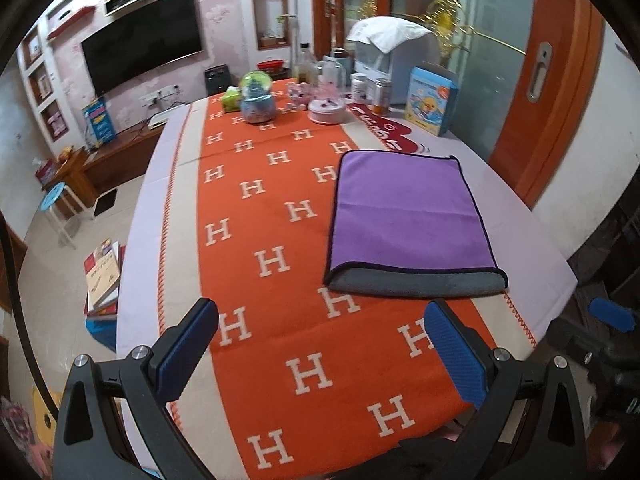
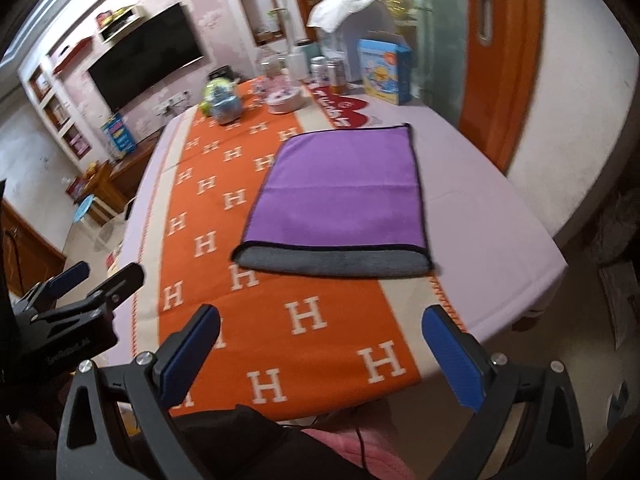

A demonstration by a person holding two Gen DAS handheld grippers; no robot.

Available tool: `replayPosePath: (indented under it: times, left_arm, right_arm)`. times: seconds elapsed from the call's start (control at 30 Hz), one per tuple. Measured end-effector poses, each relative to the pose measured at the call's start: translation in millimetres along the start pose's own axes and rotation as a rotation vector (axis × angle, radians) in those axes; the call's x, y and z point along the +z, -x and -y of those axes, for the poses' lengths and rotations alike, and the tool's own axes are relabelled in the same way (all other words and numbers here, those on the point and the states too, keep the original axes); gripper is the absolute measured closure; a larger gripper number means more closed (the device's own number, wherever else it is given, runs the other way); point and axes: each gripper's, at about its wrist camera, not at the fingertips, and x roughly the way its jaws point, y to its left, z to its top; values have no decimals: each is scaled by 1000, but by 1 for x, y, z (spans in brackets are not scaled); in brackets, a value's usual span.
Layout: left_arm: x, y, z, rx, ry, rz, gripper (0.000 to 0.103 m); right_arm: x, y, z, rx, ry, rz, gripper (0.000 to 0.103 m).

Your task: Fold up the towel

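A purple towel [image 1: 408, 212] with a black hem lies folded flat on the table, its grey underside showing as a strip along the near edge. It also shows in the right wrist view [image 2: 340, 196]. My left gripper [image 1: 320, 344] is open and empty, held above the orange runner short of the towel's near edge. My right gripper [image 2: 320, 348] is open and empty, back near the table's front edge. The left gripper shows at the left of the right wrist view [image 2: 96, 276], and a blue pad of the right gripper shows at the right of the left wrist view [image 1: 612, 314].
An orange runner with white H letters [image 1: 272, 208] covers the lilac tablecloth [image 1: 532, 240]. Snow globes [image 1: 257, 98], bottles, jars and a blue box [image 1: 430, 100] crowd the far end. A stack of books [image 1: 103, 276] lies below the table's left edge.
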Motion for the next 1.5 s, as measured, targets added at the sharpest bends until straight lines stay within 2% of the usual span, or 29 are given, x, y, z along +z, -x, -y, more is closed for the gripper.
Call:
replayPosePath:
  times: [0.27,0.4,0.57,0.8,1.0,1.17,1.3,1.5]
  left_arm:
    - [19,-24,14,-46,-56,-11,1]
    - [29,-45,18,-45,-80,-31,1]
    - [37,-73,21,-42,-99,-61,1]
    - [43,-119,25,-45,-137,-108,1]
    - [46,-159,32,-24,-166,-168,1]
    - [44,-184,36,-17,-183,-204,1]
    - [42,-204,39,5,-202,-239,1]
    - [36,-227,41,12,-185,-300,1]
  right_arm:
    - [16,-20,42,-39,-40,-9,2]
    - [26,-34,57,-73,-22,-8,3]
    - [35,-59,73,-66,18,-29,8]
    - [41,-97,84,-1,96,-52,15]
    - [40,-123,91,32,171,-31,20]
    - [39,-143,94,50,235,-38,20]
    - [35,-160,97,65,258,-66,28]
    - [31,-179,104,73,261,-112,35]
